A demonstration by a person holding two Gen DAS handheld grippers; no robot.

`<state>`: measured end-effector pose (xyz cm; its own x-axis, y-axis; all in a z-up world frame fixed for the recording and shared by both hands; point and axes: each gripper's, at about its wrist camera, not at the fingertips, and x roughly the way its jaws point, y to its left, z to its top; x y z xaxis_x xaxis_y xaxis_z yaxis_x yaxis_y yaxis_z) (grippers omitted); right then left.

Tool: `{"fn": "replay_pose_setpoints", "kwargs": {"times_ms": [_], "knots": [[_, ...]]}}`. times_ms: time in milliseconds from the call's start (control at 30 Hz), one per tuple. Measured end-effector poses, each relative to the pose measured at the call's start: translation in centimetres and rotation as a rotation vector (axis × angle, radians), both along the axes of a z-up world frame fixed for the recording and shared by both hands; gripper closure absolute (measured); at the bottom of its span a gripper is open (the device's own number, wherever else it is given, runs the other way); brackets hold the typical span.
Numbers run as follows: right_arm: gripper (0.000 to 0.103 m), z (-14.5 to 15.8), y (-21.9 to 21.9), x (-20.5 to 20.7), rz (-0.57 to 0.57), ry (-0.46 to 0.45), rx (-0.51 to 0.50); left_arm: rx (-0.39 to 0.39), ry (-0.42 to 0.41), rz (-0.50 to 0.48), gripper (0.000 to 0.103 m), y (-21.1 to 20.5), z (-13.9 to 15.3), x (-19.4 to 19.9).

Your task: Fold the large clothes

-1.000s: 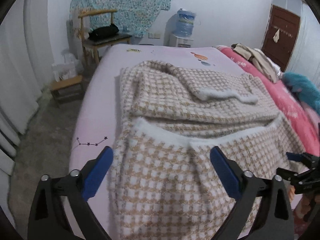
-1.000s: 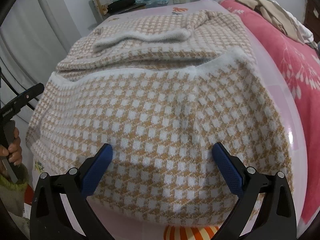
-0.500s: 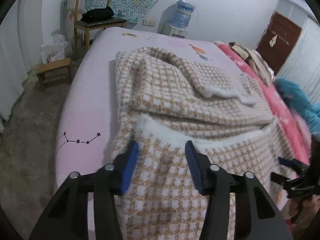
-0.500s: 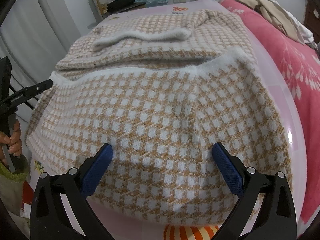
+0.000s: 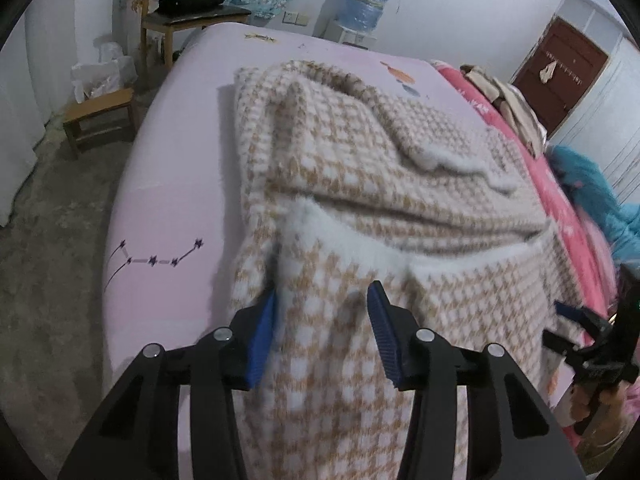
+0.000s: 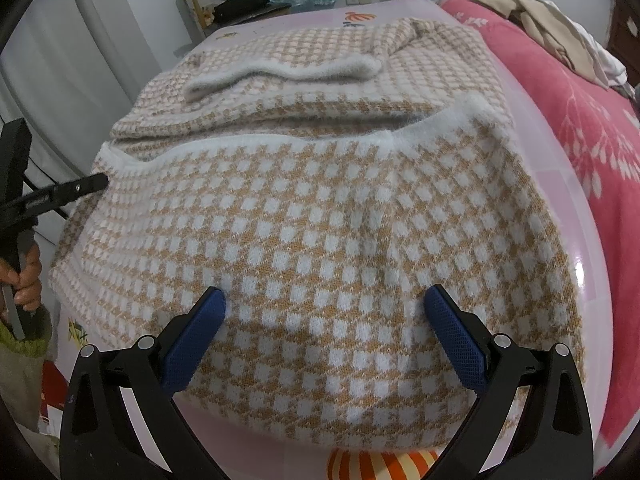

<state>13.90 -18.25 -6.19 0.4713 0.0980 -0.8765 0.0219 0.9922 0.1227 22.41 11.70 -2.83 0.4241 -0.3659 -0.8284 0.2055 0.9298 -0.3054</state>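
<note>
A large tan-and-white checked knit garment with fluffy white trim lies partly folded on the pink bed; it also fills the right wrist view. My left gripper sits at the garment's near-left corner, its blue pads half closed around a bunched white-trimmed edge. My right gripper is open and empty, hovering over the garment's near hem. The left gripper shows at the left edge of the right wrist view.
A red patterned quilt with loose clothes lies along the bed's right side. A wooden chair, a small stool and a water dispenser stand beyond the bed. A dark door is far right.
My left gripper moved forward to the garment's left corner and its jaws narrowed from wide open to around the trimmed edge. The right gripper stayed still and open.
</note>
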Motion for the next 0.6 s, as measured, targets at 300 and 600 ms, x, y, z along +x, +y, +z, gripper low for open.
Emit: {"fn": "replay_pose_setpoints", "kwargs": {"times_ms": [300, 600], "knots": [[0.008, 0.0, 0.0, 0.0, 0.002, 0.0, 0.0, -0.095, 0.014, -0.028, 0.059, 0.3, 0.1, 1.0], [0.008, 0.0, -0.1, -0.1, 0.012, -0.003, 0.004, 0.055, -0.006, -0.031, 0.061, -1.2, 0.0, 0.4]]}}
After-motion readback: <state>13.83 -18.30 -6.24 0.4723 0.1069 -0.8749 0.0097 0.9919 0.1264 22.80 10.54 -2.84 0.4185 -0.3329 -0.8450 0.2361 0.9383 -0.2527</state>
